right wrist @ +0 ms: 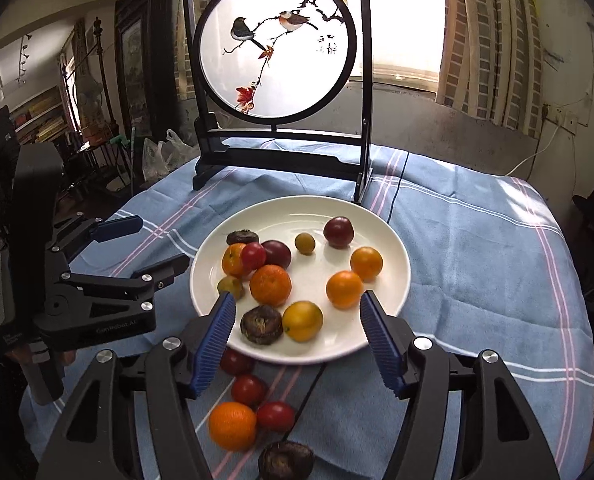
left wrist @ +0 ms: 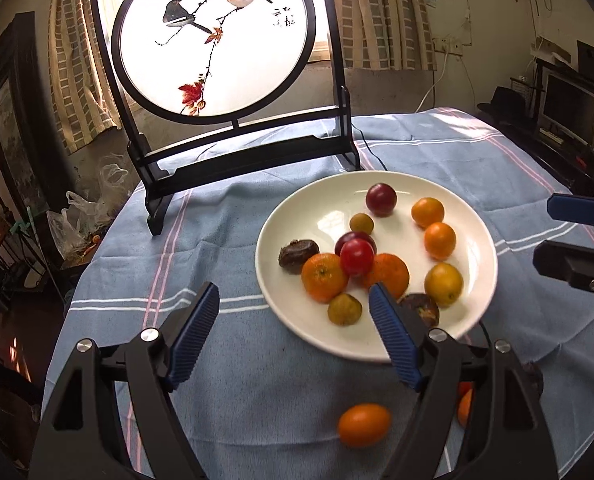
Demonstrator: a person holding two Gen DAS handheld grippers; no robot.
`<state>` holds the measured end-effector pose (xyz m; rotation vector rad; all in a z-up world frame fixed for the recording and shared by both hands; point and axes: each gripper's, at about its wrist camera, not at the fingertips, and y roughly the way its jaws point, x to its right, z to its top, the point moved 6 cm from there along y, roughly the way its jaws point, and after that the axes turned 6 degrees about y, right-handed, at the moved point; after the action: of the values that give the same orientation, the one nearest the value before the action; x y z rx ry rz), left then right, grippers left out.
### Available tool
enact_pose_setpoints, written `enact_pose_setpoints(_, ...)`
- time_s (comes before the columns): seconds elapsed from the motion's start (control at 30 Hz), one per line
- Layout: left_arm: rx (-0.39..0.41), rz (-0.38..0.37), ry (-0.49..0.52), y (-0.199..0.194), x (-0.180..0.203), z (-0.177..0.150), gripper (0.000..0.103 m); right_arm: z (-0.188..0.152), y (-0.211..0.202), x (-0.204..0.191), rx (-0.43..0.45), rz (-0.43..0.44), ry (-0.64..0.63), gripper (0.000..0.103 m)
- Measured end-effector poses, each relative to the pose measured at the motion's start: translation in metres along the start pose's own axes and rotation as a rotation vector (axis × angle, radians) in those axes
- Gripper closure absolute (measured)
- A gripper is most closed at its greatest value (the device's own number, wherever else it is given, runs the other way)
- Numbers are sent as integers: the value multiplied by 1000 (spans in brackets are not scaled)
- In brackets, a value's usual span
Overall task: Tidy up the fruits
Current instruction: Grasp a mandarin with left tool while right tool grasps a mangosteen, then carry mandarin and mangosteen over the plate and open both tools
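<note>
Fruits of several kinds are gathered on a round white ceramic plate [right wrist: 397, 280] that is set on a blue cloth with pink and white stripes [right wrist: 477, 248]. Both pairs of jaws are spread wide and nothing is gripped between them.

The right gripper [right wrist: 297, 312] is held over the near rim of the plate. Between its blue ribbed fingers [right wrist: 217, 332] a wrinkled dark brown fruit [right wrist: 261, 325] and a smooth yellow-orange round fruit [right wrist: 302, 321] are framed, touching each other. Just beyond them a bumpy orange mandarin [right wrist: 270, 285] is seen. On the cloth below the jaws, off the plate, three glossy red cherry tomatoes [right wrist: 249, 390], a second orange mandarin [right wrist: 232, 426] and another dark wrinkled fruit [right wrist: 285, 462] are left.

The left gripper [left wrist: 293, 304] is held at the plate's left edge; its right finger [left wrist: 393, 336] is seen in front of the plate's near rim, while its left finger is over bare cloth. An oval orange kumquat [left wrist: 364, 425] is found on the cloth beneath these jaws.

Behind the plate, past both grippers, a black-framed round screen painted with two birds [right wrist: 277, 52] is stood upright on the cloth.
</note>
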<state>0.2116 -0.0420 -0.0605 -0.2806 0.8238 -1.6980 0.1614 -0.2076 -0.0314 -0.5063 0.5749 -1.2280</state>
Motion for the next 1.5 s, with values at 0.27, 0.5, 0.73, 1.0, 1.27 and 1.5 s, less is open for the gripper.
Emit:
enact_pose_setpoints(0.27, -38, -48, 75, -18, 19, -51, 27, -81, -18, 5, -115, -15, -77, 37)
enact_pose_setpoints(0.5, -78, -96, 159, -12, 38, -81, 27, -126, 11, 2, -219, -35, -133, 38)
enact_pose_setpoints(0.73, -119, -121, 160, 5, 39, -90, 27, -132, 24, -4, -265, -39, -188, 61)
enact_pose_setpoints(1.0, -124, -145, 176, 16, 49, -87, 28, -124, 7, 6, -238, -11, -121, 61)
enact_pose_setpoints(1.27, -151, -174, 189, 13, 56, -92, 66, -124, -1, 0, -223, 8, -122, 61)
enact_pose_setpoints(1.5, -75, -163, 160, -16, 52, -66, 66, -113, -7, -11, -199, 31, -130, 61)
